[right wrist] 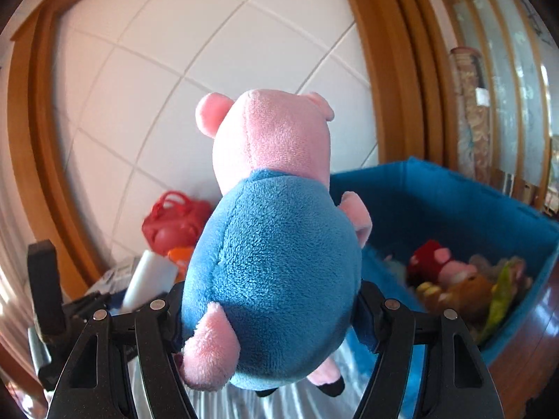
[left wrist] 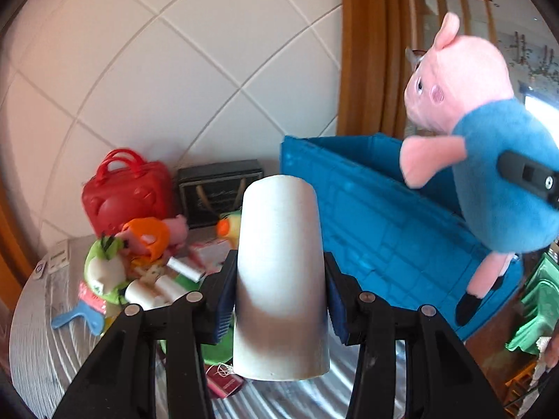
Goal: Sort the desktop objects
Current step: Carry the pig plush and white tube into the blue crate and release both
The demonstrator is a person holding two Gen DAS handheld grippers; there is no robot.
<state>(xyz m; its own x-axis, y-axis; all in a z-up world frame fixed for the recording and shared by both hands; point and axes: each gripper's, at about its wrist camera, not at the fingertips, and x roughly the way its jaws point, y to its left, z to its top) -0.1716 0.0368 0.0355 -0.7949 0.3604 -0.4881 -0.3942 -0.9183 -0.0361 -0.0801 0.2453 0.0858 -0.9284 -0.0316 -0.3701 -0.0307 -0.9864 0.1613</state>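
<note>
Right tool clamps the plush pig by its blue belly, held upright in the air. Blue bin sits just right and beyond, already holding toys; right hand is nearer. Left tool grips a white cylinder upright, above the cluttered worktop. Nothing blocks the bin.

I'm holding the cylinder upright btwn my left gripper pads, above the table. Pig toy is sitting in my right gripper, just right of the cylinder. Bin is lying behind-right w/ plushies in it. Toy pile is lying left; bag behind it, by the wall.
</note>
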